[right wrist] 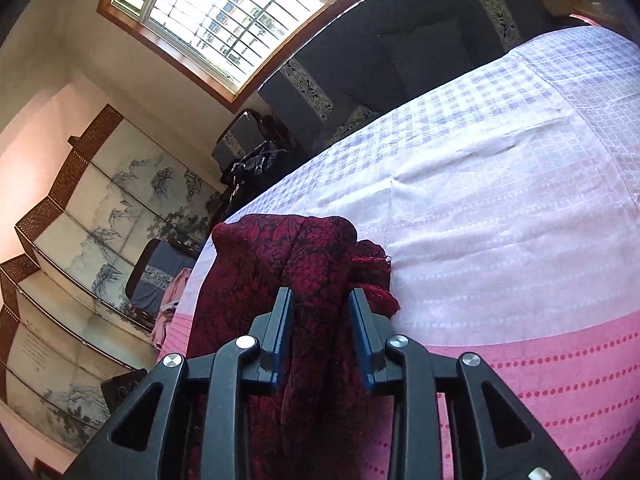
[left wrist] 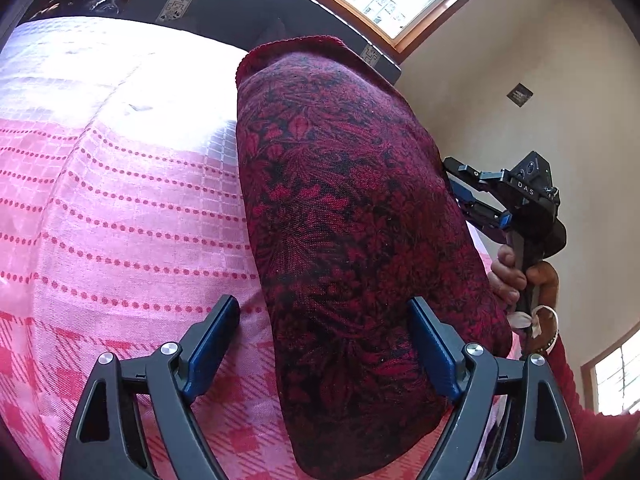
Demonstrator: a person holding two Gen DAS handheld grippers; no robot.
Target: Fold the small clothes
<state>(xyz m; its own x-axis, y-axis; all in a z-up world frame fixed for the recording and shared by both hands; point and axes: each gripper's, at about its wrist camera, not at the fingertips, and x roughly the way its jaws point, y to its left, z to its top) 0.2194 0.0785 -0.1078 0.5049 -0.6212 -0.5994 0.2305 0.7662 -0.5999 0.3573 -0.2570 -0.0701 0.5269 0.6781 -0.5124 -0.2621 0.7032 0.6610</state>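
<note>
The right gripper (right wrist: 322,312) clamps a bunched fold of the red-and-black floral garment (left wrist: 344,216), which is lifted above the pink checked bedspread (left wrist: 120,208). The left gripper (left wrist: 324,320) has its fingers spread wide, holding nothing.

Around me, daylight pours through a barred wood-framed window (right wrist: 208,12) onto cream walls (left wrist: 520,60) — a painted folding screen (right wrist: 100,216) stands left of a dark sofa (right wrist: 400,48).
</note>
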